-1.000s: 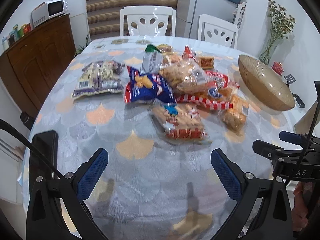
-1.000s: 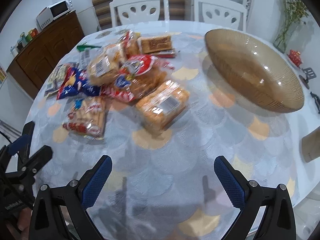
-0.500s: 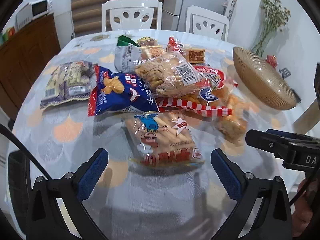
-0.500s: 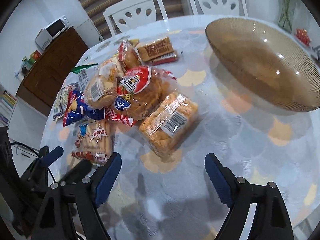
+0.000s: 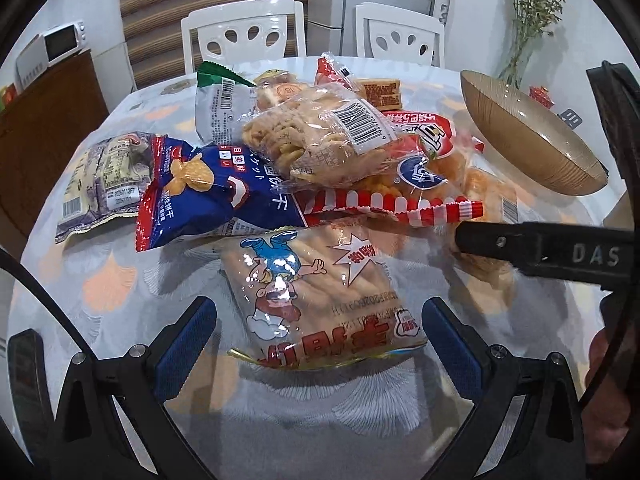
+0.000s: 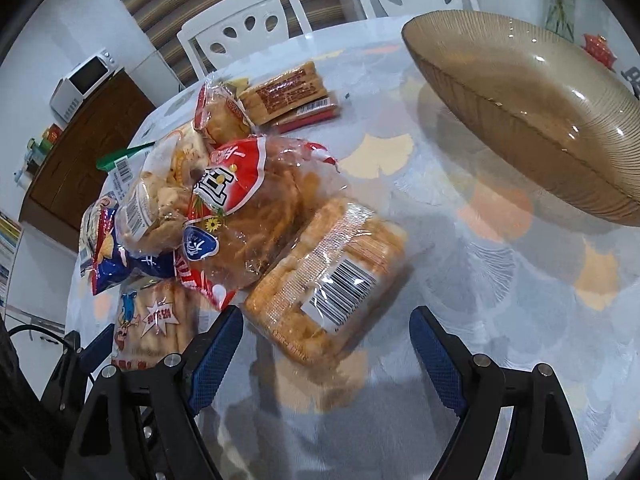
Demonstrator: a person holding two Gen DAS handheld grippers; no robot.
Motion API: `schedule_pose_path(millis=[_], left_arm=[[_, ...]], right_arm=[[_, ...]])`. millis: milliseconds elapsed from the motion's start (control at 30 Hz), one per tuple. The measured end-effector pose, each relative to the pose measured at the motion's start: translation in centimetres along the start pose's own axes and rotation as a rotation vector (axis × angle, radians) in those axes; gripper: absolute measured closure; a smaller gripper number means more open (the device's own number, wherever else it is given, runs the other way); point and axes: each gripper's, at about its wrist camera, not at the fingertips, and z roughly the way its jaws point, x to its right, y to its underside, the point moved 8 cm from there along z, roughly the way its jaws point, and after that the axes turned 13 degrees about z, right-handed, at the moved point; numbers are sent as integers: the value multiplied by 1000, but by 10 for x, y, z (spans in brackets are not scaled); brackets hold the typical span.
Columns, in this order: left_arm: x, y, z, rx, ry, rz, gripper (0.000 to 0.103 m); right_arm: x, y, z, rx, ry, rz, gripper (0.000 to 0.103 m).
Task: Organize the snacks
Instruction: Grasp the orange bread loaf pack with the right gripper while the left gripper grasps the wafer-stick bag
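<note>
A pile of snack bags lies on the round table. In the left wrist view my left gripper (image 5: 320, 344) is open, its blue pads either side of the near end of a clear biscuit-stick bag with a cartoon boy (image 5: 316, 296). Behind it lie a blue cracker bag (image 5: 216, 192) and a red-striped bag (image 5: 404, 176). In the right wrist view my right gripper (image 6: 326, 350) is open, just in front of a clear bag of orange puffs with a barcode (image 6: 332, 280). A brown ribbed bowl (image 6: 532, 120) stands empty to the right.
Two white chairs (image 5: 244, 32) stand behind the table. A wooden sideboard with a microwave (image 6: 84, 84) is at the left. A vase of dried flowers (image 5: 528, 16) stands behind the bowl. The right gripper's body (image 5: 540, 252) crosses the left wrist view at the right.
Both grippers have moved forward to the pile. The left now straddles the biscuit-stick bag's near end; the right has come up to the orange puff bag. Both stay open.
</note>
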Motion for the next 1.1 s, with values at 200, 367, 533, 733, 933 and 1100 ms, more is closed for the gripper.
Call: schedule_pose_path(millis=[200,367,533,733,933,1100], left_arm=[[-3,2,3,-23,-32,2,1],[-13,11,-8,-19,-48,0,1],[-35,24,-13,-33,-14,-52,1],[-36,22,-16,1,42,-43,1],[-17,13,-6,-7,84,39,1],[-14,14,-1,-21,84,53,2]], right_arm=[[6,3,-6,10,12,-16,38],[33,3,-21,30,31,16,39],[69,-5,-31,38,75,80,39],[63,-17,-41,37,24,36,38],[33,-28,-25,60,100,-132,37],[29,-33,-6,66,144,-166,38]])
